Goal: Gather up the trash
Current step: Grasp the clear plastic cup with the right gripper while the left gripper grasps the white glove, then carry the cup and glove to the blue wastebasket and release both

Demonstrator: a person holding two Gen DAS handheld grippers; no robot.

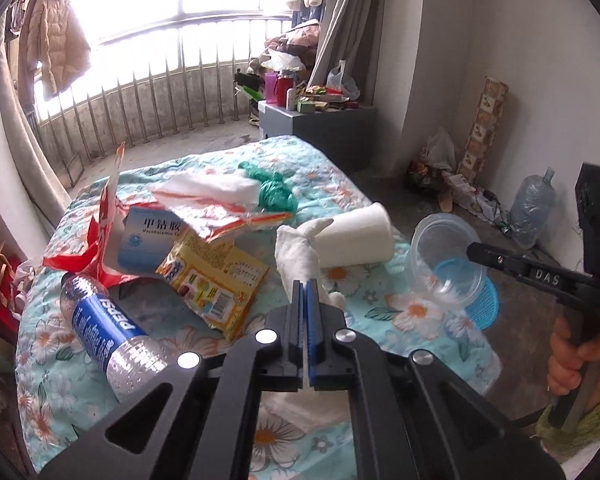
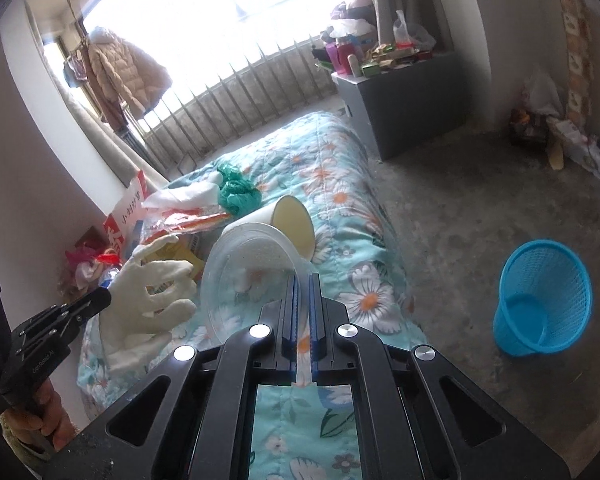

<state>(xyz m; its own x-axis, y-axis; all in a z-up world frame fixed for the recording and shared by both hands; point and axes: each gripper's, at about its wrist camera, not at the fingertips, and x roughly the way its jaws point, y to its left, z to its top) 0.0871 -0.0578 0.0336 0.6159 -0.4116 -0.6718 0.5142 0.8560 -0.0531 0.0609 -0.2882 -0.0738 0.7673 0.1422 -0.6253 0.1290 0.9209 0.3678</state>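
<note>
Two grippers grip trash above the bed (image 2: 332, 152): left gripper (image 1: 306, 286) pinches a white glove (image 2: 152, 292), right gripper (image 2: 302, 280) a clear plastic tub (image 2: 244, 264); steady carry to the blue basket (image 2: 540, 292) matters.

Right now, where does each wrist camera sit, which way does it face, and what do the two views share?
Left wrist: on the left gripper, facing the floral bed toward the window; its fingers are shut on a white glove; the right gripper and hand show at right.
Right wrist: on the right gripper, shut on a clear plastic container; the left gripper shows at left.
Shared: glove, container, paper cup, blue basket.
</note>
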